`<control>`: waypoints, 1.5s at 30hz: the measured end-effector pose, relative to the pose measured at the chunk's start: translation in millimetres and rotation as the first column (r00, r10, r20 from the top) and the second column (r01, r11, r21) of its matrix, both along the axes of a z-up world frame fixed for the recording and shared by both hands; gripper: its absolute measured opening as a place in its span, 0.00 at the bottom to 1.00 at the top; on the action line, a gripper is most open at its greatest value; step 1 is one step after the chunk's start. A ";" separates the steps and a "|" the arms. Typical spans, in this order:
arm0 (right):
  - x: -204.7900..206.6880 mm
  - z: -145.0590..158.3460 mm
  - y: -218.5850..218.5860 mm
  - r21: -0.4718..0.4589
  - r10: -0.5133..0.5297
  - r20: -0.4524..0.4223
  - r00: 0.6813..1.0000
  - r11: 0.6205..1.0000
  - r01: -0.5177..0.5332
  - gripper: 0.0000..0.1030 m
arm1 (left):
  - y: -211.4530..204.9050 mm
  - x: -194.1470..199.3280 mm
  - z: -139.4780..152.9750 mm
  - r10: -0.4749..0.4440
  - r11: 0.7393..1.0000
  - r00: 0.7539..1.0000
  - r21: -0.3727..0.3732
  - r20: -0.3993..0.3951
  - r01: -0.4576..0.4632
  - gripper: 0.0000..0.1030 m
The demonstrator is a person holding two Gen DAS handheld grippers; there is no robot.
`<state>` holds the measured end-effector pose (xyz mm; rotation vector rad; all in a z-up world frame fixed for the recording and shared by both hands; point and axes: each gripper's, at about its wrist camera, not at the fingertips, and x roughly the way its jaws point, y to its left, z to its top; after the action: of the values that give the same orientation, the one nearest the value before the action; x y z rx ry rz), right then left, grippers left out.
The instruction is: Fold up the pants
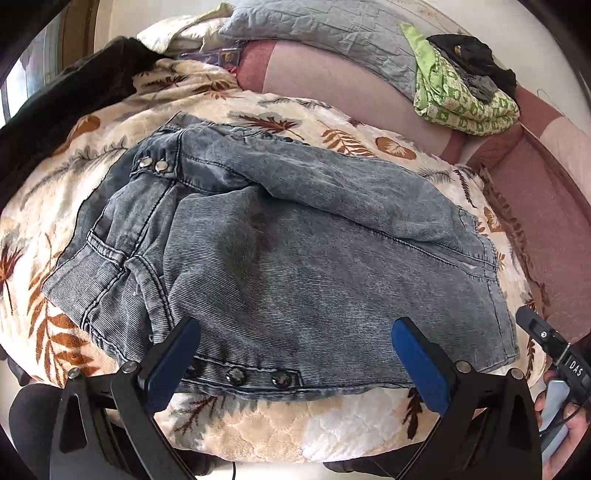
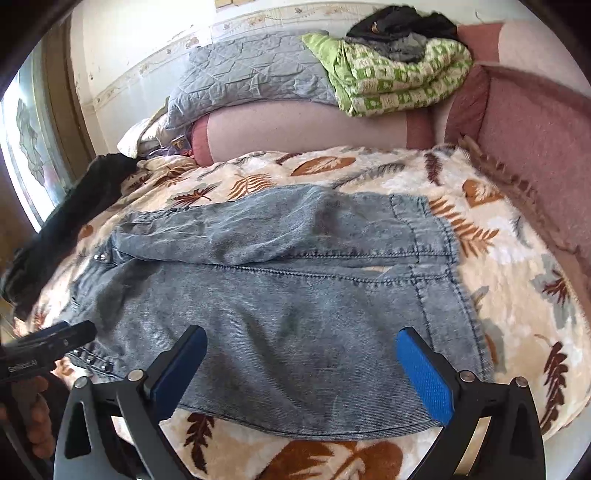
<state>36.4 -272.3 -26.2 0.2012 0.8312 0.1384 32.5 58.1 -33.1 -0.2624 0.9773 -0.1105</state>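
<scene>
At the far left a crumpled black garment (image 1: pixel 55 122) lies on the cream plush blanket printed with rust and grey leaves (image 1: pixel 258 417). Next comes the washed grey-blue denim pants (image 1: pixel 288 251), spread flat across the middle of that blanket and already doubled over, with the riveted waistband and pocket toward the left and the stitched hem toward the right. The left gripper (image 1: pixel 295 362), black with blue pads, hangs over the near studded edge of the pants with its fingers wide apart, holding nothing. The right gripper (image 2: pixel 301 373), of the same make, hangs over the near right part of the denim, its fingers likewise spread and clasping nothing. Behind, a quilted grey bedcover (image 2: pixel 251 77) rests along the pink sofa back (image 2: pixel 295 129), and at the far right a folded green-and-white patterned cloth (image 2: pixel 395 81) carries a small dark bundle (image 2: pixel 402 26).
</scene>
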 end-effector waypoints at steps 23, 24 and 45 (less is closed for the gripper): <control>286.5 -48.7 -180.7 0.068 -0.178 -0.349 0.920 0.974 0.215 0.58 | 118.9 244.2 1.7 0.031 0.997 0.997 0.070 -0.064 -0.027 0.98; 290.8 -52.8 -179.7 0.062 -0.174 -0.357 0.918 0.976 0.209 0.58 | 119.8 252.7 -0.2 0.027 0.997 0.997 0.067 -0.070 -0.023 0.98; 310.4 -76.0 -169.6 0.020 -0.127 -0.382 0.915 0.989 0.146 0.46 | 154.7 320.7 -38.4 0.166 0.983 0.977 0.100 -0.135 -0.154 0.06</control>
<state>346.8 -441.9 -102.2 0.3376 1.1984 -0.0147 353.2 212.9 -71.5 -0.2690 1.0969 0.1004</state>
